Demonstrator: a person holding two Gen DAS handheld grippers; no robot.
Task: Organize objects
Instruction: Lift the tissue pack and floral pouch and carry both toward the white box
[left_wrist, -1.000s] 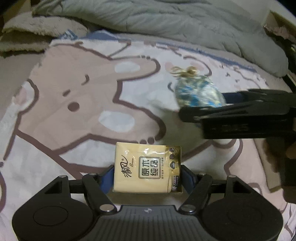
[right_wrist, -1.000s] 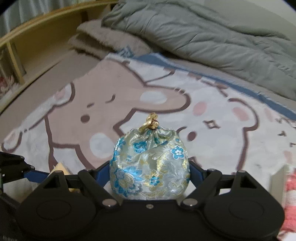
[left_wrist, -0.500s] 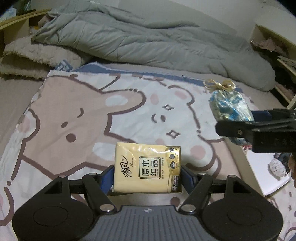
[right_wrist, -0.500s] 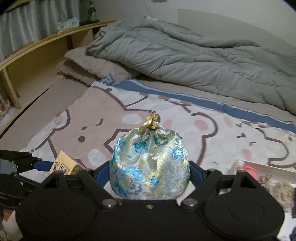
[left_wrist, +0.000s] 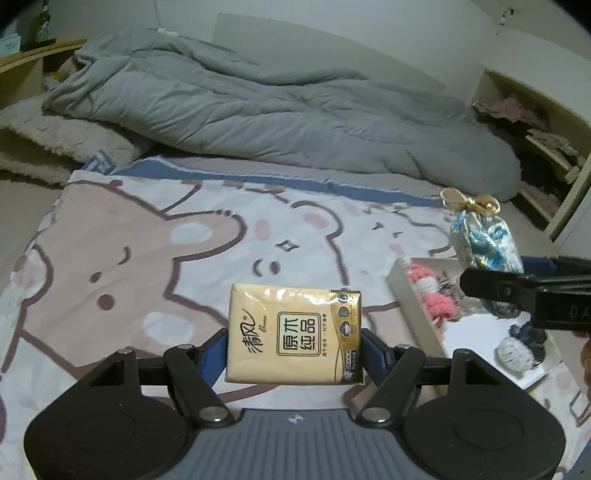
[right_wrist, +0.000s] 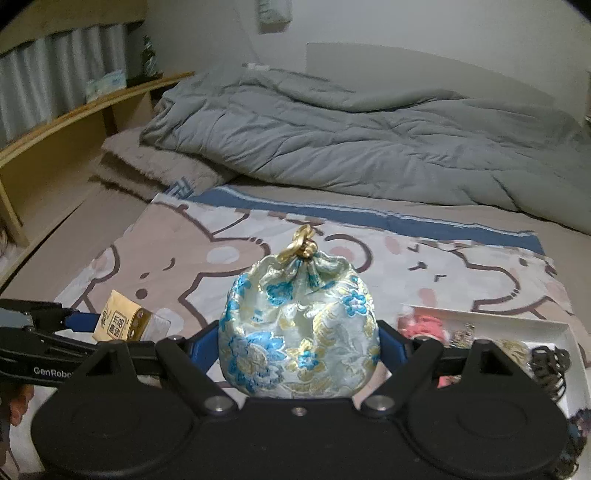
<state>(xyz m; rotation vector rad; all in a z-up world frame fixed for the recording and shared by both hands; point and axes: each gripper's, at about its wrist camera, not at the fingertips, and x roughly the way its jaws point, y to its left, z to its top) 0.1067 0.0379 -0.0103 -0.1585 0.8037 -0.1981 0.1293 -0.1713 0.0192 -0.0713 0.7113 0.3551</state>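
Observation:
A yellow tissue pack (left_wrist: 293, 334) hangs above the cartoon-bear blanket (left_wrist: 147, 258), and my left gripper (left_wrist: 293, 347) is shut on its two sides. A silk drawstring pouch (right_wrist: 299, 332) with blue and gold flowers and a gold cord knot is clamped in my right gripper (right_wrist: 299, 343), also lifted off the bed. From the left wrist view the pouch (left_wrist: 484, 240) shows at the right, over a white tray (left_wrist: 410, 291). The right wrist view shows the tissue pack (right_wrist: 120, 323) low at the left, with the left gripper's arm beside it.
The white tray (right_wrist: 565, 332) lies on the blanket at the right and holds pink and grey yarn items and a dark hair clip. A rumpled grey duvet (left_wrist: 277, 110) covers the far half of the bed. A wooden shelf (right_wrist: 74, 118) runs along the left side.
Both grippers have risen with their loads, and both views have tilted up to show more of the duvet and wall. The pouch has moved right, over the tray that has come into view.

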